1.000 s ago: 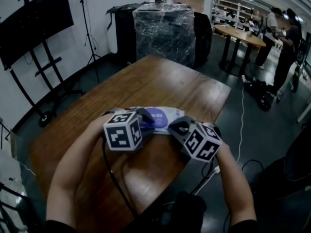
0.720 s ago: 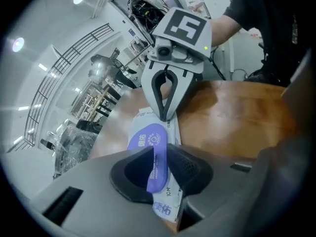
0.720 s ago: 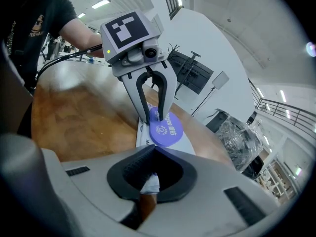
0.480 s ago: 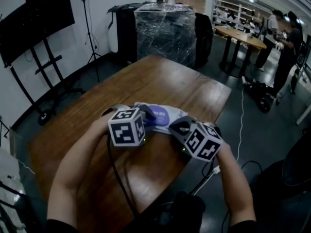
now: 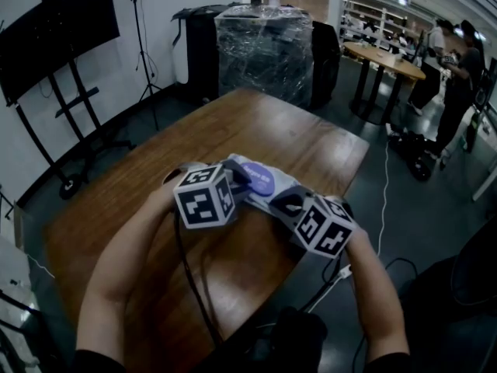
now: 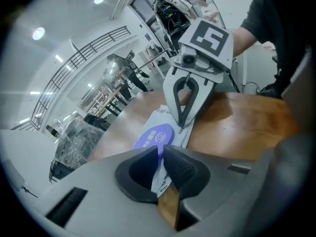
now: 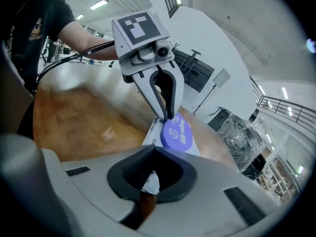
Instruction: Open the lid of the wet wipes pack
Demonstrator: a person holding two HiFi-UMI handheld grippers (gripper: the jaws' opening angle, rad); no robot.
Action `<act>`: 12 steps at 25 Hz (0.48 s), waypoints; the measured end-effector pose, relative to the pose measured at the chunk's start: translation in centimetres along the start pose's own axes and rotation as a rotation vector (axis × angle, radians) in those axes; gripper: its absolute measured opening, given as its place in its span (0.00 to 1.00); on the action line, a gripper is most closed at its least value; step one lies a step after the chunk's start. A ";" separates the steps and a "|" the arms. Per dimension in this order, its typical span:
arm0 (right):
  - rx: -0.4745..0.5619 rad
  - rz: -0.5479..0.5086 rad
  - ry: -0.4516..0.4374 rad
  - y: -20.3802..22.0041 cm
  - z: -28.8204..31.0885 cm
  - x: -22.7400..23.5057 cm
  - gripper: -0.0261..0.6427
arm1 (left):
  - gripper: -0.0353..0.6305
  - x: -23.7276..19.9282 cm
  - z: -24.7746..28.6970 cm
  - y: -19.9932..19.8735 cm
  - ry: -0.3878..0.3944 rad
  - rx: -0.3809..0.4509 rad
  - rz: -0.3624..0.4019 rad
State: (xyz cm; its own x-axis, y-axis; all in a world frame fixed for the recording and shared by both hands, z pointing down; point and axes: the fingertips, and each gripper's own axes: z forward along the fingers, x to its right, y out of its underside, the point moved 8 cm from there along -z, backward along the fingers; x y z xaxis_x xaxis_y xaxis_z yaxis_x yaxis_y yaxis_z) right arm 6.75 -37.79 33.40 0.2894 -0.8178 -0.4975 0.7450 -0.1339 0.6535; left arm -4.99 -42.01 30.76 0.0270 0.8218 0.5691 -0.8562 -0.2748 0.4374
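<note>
- wooden table: its bare top fills the middle of the head view.
- wet wipes pack: over the near part of the table, strung between the two grippers. Its long axis runs left to right in the head view, one end at each gripper. The printed face points up and is tipped a bit toward the camera. Can't tell if its underside touches the table.
- purple lid: an oval on the pack's top face, nearer the left end, lying flat on the pack.
- left gripper: its jaws are closing and nearly together, with a thin gap. The pack's end is pinched between the pads right at the lid's rim.
- right gripper: its jaws are pressed together, clamping the white edge of the pack's other end. The tips stop short of the lid.
</note>
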 end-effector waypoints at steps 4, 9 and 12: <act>-0.015 0.009 -0.002 0.3 -0.1 -0.1 0.05 | 0.12 -0.4 0.4 -0.2 -0.025 0.007 -0.016; 0.004 0.000 -0.007 0.0 -0.2 -0.1 0.05 | 0.06 -2.9 0.0 -0.6 -0.173 0.040 -0.053; 0.009 0.007 -0.004 0.1 -0.3 -0.1 0.05 | 0.06 -2.4 0.4 -0.8 -0.123 0.020 -0.014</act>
State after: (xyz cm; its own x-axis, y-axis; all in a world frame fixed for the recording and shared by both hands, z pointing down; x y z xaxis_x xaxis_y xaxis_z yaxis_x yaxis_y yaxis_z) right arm 7.01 -37.59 33.36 0.2920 -0.8211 -0.4905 0.7376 -0.1332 0.6620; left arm -4.18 -43.94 29.30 0.1027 0.7585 0.6435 -0.8451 -0.2746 0.4586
